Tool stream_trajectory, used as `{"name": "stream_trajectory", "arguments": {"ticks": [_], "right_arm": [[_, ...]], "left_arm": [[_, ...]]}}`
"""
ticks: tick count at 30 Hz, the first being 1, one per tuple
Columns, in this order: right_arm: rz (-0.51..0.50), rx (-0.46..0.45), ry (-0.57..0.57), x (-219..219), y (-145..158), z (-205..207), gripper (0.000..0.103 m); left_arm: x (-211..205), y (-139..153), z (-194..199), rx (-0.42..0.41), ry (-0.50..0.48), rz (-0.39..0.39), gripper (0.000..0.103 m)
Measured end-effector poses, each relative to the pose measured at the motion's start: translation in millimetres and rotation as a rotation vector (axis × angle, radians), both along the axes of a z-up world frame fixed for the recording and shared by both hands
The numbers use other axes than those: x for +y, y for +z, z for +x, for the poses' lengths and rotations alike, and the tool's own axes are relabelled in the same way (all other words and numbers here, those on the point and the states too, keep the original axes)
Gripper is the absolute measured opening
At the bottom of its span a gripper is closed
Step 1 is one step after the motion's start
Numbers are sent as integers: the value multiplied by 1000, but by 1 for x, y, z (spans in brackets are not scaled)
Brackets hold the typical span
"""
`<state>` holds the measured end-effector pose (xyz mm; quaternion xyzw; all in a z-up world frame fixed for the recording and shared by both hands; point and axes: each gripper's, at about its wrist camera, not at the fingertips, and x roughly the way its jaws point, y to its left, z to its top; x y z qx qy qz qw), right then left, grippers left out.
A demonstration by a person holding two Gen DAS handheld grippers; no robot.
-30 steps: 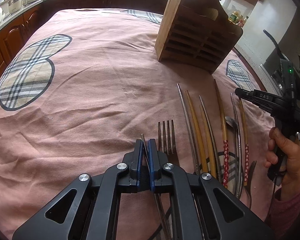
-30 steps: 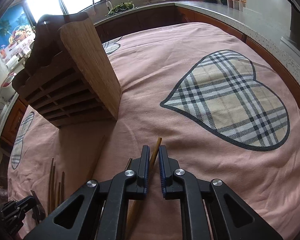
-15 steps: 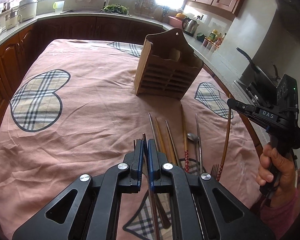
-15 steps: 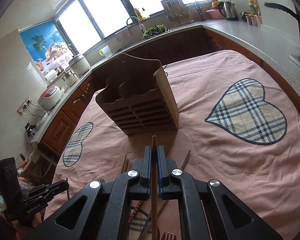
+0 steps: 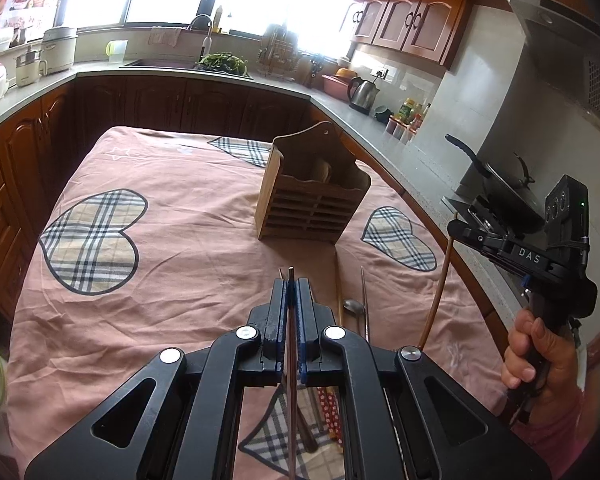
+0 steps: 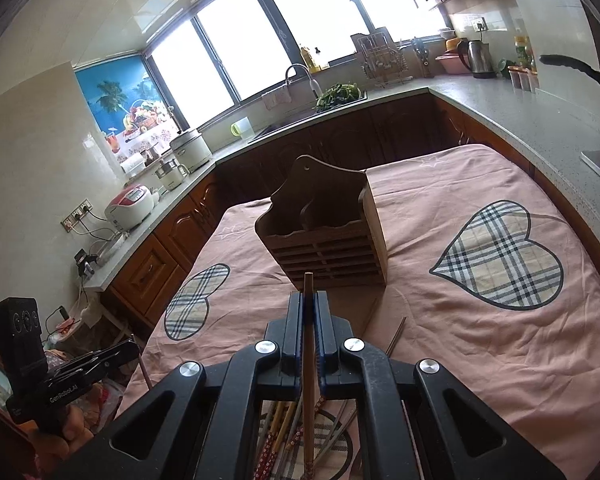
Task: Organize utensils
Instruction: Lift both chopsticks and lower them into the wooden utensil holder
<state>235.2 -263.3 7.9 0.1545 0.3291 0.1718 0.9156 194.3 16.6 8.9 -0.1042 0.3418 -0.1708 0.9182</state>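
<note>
A wooden utensil holder (image 5: 312, 200) stands on the pink heart-patterned cloth (image 5: 172, 248); it also shows in the right wrist view (image 6: 328, 240). My left gripper (image 5: 291, 284) is shut on a thin metal utensil (image 5: 291, 380), held high above the table. My right gripper (image 6: 309, 300) is shut on a wooden chopstick (image 6: 308, 360), which hangs below it in the left wrist view (image 5: 440, 280). Both grippers are in front of the holder. Several chopsticks and a spoon (image 5: 353, 306) lie on the cloth below.
Kitchen counters wrap around the table, with a sink (image 6: 312, 116), kettle (image 5: 363, 90), rice cookers (image 6: 130, 212) and a pan (image 5: 496, 184) on the stove at right. More utensils lie under my right gripper (image 6: 284, 432).
Both grippers have risen well above the table with their utensils in them. The holder now looks farther away and lower in both views.
</note>
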Motion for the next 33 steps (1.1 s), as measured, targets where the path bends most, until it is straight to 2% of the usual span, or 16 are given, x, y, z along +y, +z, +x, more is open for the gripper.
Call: {"name": "stream_trajectory", "arguments": {"ticks": [8,14,23,33], "right_arm": [[-6,-84,-19,4,16,-11,5],[-3,-153,-58,4,19,-7,5],[33,-192,-111,-6,20,28,5],[96,-328,-195,-19,53,81,5]], "left_arm": [[8,16,-7,-71,31,-46,3],[12,31,5,-124,60,-82,3],[11,64,41,-208,74,-102,3],[3,112,99,-332,107,-123,3]]}}
